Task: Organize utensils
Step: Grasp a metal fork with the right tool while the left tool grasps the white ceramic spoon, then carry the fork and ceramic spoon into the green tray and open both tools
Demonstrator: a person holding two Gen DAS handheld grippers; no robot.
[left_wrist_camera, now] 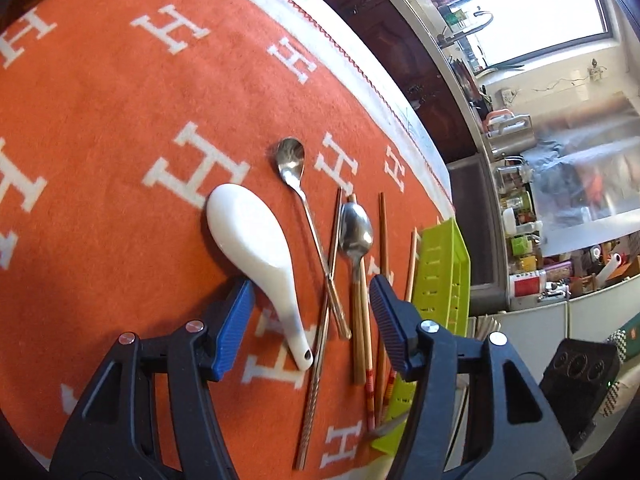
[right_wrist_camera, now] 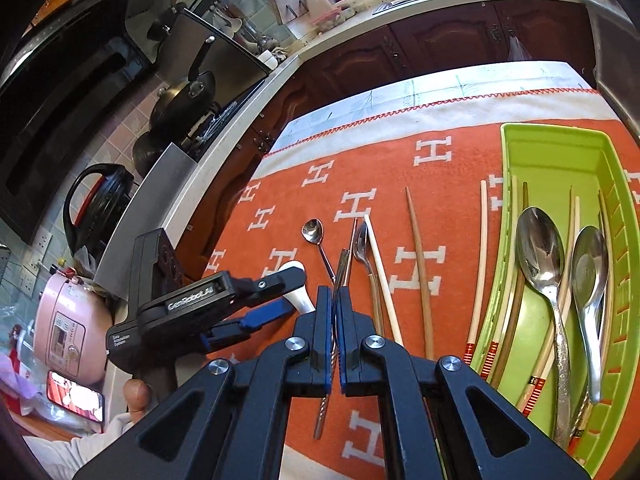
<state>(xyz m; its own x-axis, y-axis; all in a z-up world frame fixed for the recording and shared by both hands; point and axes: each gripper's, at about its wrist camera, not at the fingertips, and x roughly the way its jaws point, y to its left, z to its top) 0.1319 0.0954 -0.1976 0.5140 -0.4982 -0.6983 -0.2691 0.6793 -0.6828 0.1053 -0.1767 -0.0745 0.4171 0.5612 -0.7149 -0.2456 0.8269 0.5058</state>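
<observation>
Loose utensils lie on an orange cloth [left_wrist_camera: 100, 120]: a white ceramic spoon [left_wrist_camera: 248, 236], a small metal spoon [left_wrist_camera: 291, 160], a wooden-handled spoon [left_wrist_camera: 356, 232], metal chopsticks [left_wrist_camera: 320, 360] and wooden chopsticks [left_wrist_camera: 383, 232]. My left gripper [left_wrist_camera: 312, 320] hovers open just over them, straddling the white spoon's handle, the metal chopsticks and the wooden handle. A green tray [left_wrist_camera: 444, 264] lies to its right. In the right wrist view my right gripper [right_wrist_camera: 335, 300] is shut and empty above a metal chopstick [right_wrist_camera: 320, 420]. The left gripper [right_wrist_camera: 294, 294] stands at the white spoon [right_wrist_camera: 298, 300]. The tray [right_wrist_camera: 556, 130] holds two metal spoons [right_wrist_camera: 540, 248] and several chopsticks.
A brown chopstick [right_wrist_camera: 418, 260] and a pale one [right_wrist_camera: 480, 260] lie between my right gripper and the tray. The cloth ends at a white hem [right_wrist_camera: 400, 120] before dark cabinets [right_wrist_camera: 440, 44]. A pink cooker [right_wrist_camera: 68, 328] and a phone [right_wrist_camera: 74, 396] sit at the left.
</observation>
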